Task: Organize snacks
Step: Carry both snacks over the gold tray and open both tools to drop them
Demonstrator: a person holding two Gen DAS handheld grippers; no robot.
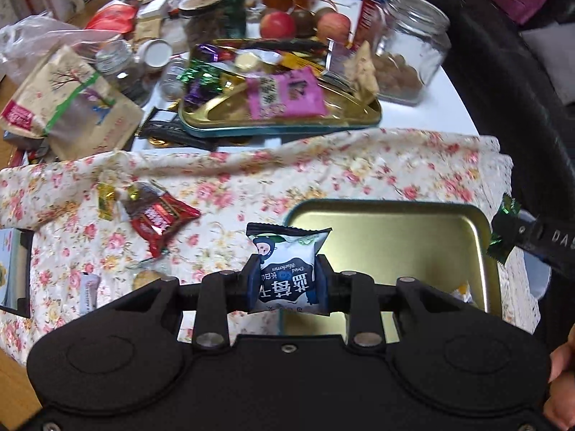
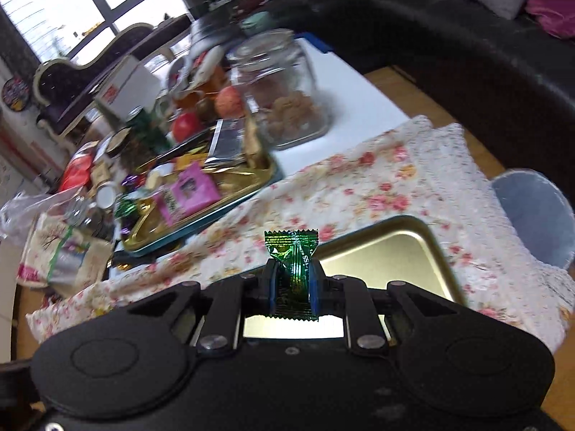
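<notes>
My left gripper (image 1: pixel 286 280) is shut on a white and blue dried-blueberry packet (image 1: pixel 287 267), held over the left edge of an open gold tin (image 1: pixel 391 215) on the floral cloth. My right gripper (image 2: pixel 293 283) is shut on a green foil candy (image 2: pixel 293 262), held above the near edge of the same tin (image 2: pixel 406 251). In the left wrist view the right gripper's finger (image 1: pixel 539 240) with the green candy (image 1: pixel 503 231) shows at the tin's right rim. A red wrapped snack (image 1: pixel 160 217) and a small yellow candy (image 1: pixel 106 197) lie on the cloth left of the tin.
A second gold tray (image 1: pixel 280 122) with a pink packet (image 1: pixel 285 95) and assorted candies stands behind the cloth. Behind it are a glass jar (image 1: pixel 413 57), apples (image 1: pixel 276 25), cans and bags. A paper bag (image 1: pixel 68 104) lies at the left. A black sofa curves at the right.
</notes>
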